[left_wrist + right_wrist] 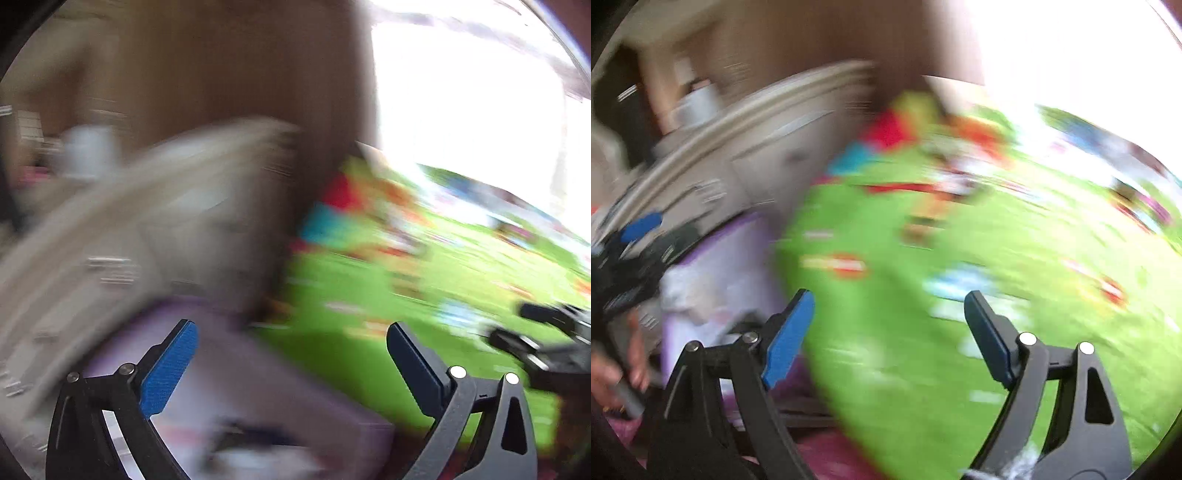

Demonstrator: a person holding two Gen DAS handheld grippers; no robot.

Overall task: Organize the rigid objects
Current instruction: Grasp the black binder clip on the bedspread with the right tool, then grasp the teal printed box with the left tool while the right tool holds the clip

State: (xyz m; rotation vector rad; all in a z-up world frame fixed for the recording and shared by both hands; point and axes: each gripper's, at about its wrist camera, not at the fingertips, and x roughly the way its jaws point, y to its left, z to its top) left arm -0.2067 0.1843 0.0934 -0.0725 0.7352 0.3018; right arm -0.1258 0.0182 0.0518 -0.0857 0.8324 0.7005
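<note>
Left tongs (291, 360) are gaping empty; right tongs (889, 328) are standing open over what is possibly a green mat (886, 295), lower centre, badly blurred.

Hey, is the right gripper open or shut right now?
Open. The right gripper shows its blue pads spread wide apart, with only the blurred green mat visible between them.
</note>
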